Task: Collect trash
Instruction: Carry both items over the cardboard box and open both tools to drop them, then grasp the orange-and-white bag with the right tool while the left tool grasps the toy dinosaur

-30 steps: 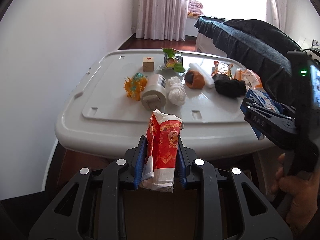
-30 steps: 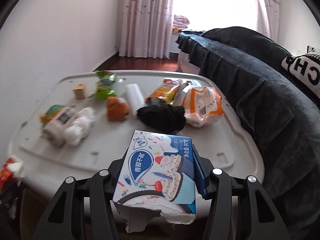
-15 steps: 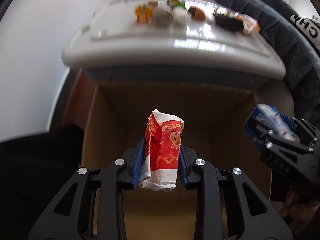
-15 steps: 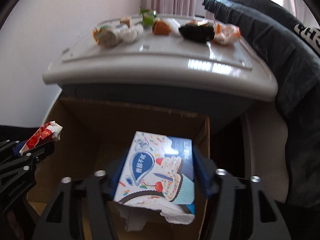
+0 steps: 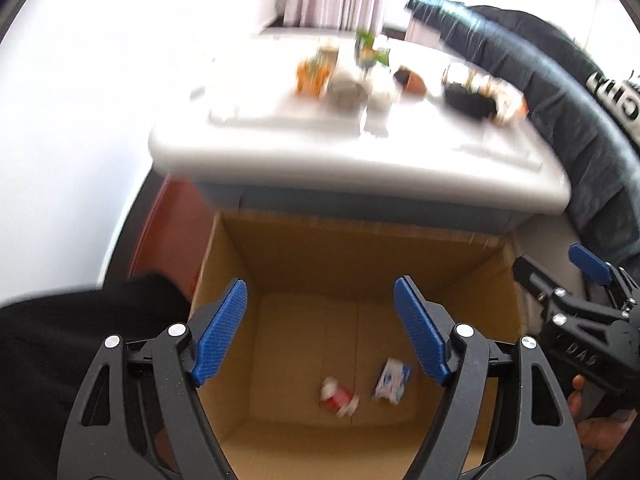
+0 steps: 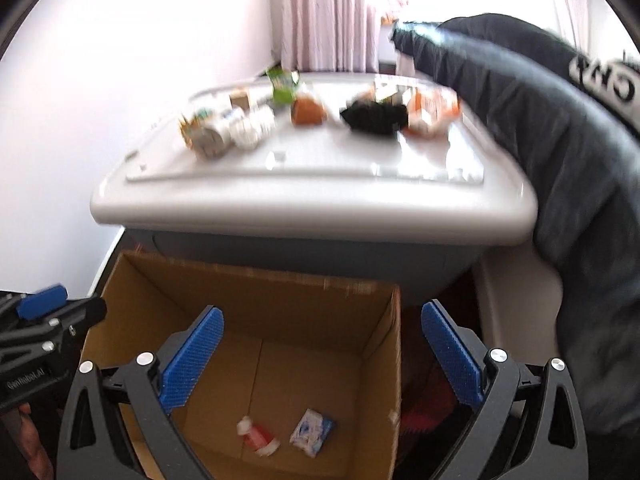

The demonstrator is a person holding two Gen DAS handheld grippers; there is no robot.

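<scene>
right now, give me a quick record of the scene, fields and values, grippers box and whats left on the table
left gripper: jaws opening, nothing between them
right gripper: jaws opening, nothing between them
cardboard box: open, on the floor against the table
in the box: red wrapper, blue snack box, lying side by side
white table: blurred clutter on top
on table: black cloth, orange packet, green wrapper
</scene>
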